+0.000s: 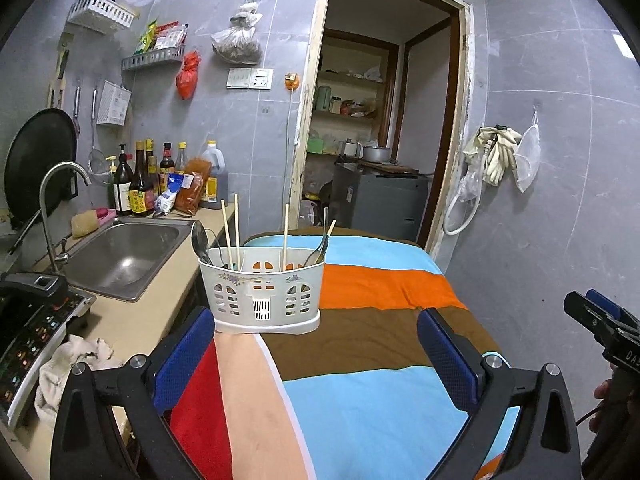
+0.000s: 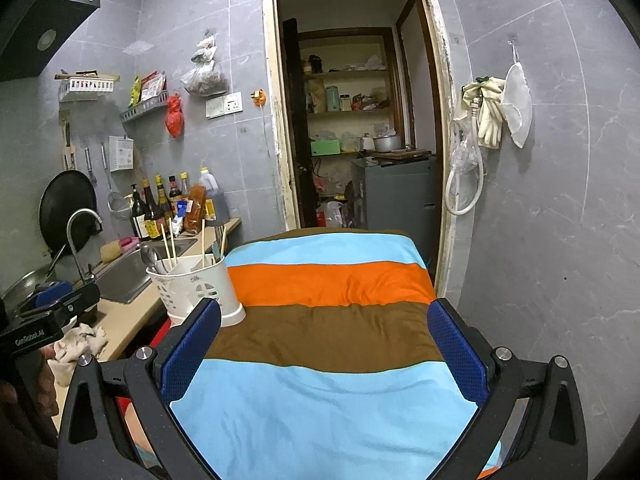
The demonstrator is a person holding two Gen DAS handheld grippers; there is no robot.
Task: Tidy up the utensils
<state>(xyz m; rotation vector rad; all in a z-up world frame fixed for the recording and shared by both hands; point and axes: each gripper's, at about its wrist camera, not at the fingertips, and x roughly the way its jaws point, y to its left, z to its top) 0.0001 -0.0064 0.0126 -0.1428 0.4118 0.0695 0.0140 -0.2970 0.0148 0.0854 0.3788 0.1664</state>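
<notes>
A white plastic utensil holder stands on the striped cloth, at its left edge. It holds several wooden chopsticks, a metal spoon and other metal utensils. It also shows in the right wrist view. My left gripper is open and empty, just short of the holder. My right gripper is open and empty over the cloth, to the right of the holder. The right gripper shows at the edge of the left wrist view.
A steel sink with a tap lies left of the cloth. Sauce bottles stand behind it. A cooker panel and a rag are at the near left. A doorway is behind.
</notes>
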